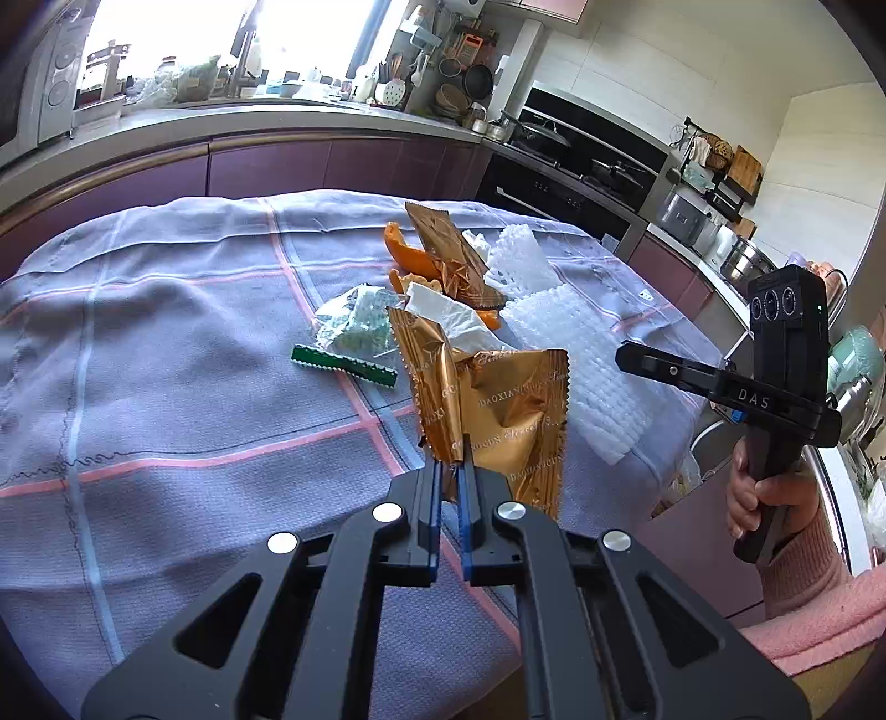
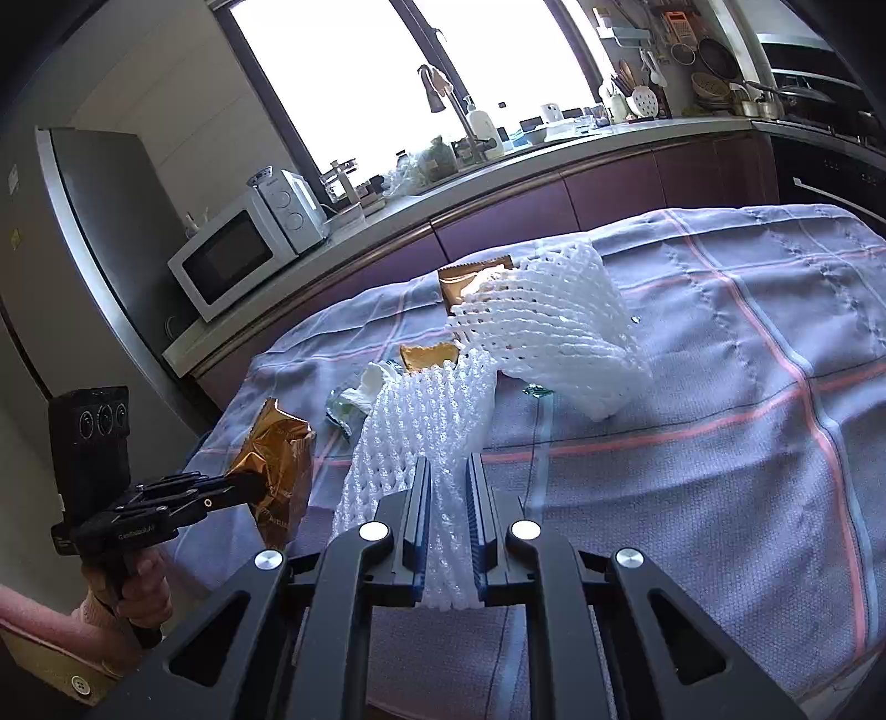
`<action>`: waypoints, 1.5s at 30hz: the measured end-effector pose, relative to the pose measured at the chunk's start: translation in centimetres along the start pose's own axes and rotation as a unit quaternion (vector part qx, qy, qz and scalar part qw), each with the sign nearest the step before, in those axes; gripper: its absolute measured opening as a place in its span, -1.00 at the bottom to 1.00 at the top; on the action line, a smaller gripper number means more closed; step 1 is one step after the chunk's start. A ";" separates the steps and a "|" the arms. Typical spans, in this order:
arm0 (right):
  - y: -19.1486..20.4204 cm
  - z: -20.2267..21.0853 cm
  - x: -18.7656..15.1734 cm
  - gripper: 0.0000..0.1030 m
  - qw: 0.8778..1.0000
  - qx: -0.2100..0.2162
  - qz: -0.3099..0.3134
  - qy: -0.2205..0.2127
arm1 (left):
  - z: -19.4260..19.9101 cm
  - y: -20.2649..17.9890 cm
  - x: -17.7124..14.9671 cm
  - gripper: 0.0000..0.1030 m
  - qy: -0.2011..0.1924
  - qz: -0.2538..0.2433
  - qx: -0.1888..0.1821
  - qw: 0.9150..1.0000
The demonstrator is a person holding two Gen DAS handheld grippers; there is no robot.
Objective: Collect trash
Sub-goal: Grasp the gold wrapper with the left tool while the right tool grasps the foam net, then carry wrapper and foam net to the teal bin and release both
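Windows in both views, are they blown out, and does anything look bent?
Left wrist view: window blown out white, counter edge bowed by the fisheye. Right wrist view: window also pure white, fridge curved and leaning, foam net sharp.

Your left wrist camera sits just behind the left claw (image 1: pixel 453 471), tilted down across the desk (image 1: pixel 166 343) toward the kitchen counter at twelve o'clock, your right claw at three. Your right wrist camera looks likewise past the right claw (image 2: pixel 448 487), the left at eight. Both share the close litter pile (image 1: pixel 443 288) mid-cloth.
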State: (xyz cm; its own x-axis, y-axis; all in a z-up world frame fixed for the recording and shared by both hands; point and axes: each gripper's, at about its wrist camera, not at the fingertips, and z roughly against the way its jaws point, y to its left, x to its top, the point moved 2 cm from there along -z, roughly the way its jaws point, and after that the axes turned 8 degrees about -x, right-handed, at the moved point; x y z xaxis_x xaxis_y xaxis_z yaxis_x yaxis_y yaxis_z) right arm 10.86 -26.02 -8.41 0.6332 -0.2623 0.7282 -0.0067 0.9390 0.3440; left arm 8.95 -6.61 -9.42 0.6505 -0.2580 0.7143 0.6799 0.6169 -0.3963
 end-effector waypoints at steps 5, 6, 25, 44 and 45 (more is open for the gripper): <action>2.1 0.9 0.9 -0.79 0.999 0.023 0.020 -0.014 | 2.7 0.6 -0.1 -0.90 -0.019 -0.006 0.019 1.000; 2.8 0.9 1.1 -0.79 0.999 0.027 0.026 -0.017 | 3.4 0.9 -0.2 -0.90 -0.023 -0.005 0.022 0.999; 18.9 -8.7 3.6 -0.79 0.976 0.180 0.118 0.034 | 20.1 10.2 -3.5 -0.90 -0.127 0.086 0.185 0.971; 35.2 -18.8 2.6 -0.79 0.943 0.240 0.204 0.102 | 29.3 22.2 -8.1 -0.90 -0.133 0.180 0.339 0.914; 35.7 -19.4 2.5 -0.79 0.943 0.237 0.208 0.105 | 29.5 22.8 -8.3 -0.90 -0.131 0.183 0.344 0.912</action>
State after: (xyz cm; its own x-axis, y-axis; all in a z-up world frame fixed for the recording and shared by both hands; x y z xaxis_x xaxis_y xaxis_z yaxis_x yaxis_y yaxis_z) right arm 27.22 11.17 -5.77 0.6384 0.2032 0.7424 -0.6024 0.7323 0.3176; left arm 9.05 31.51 -7.35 0.6268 0.1899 0.7557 0.0017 0.9695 -0.2451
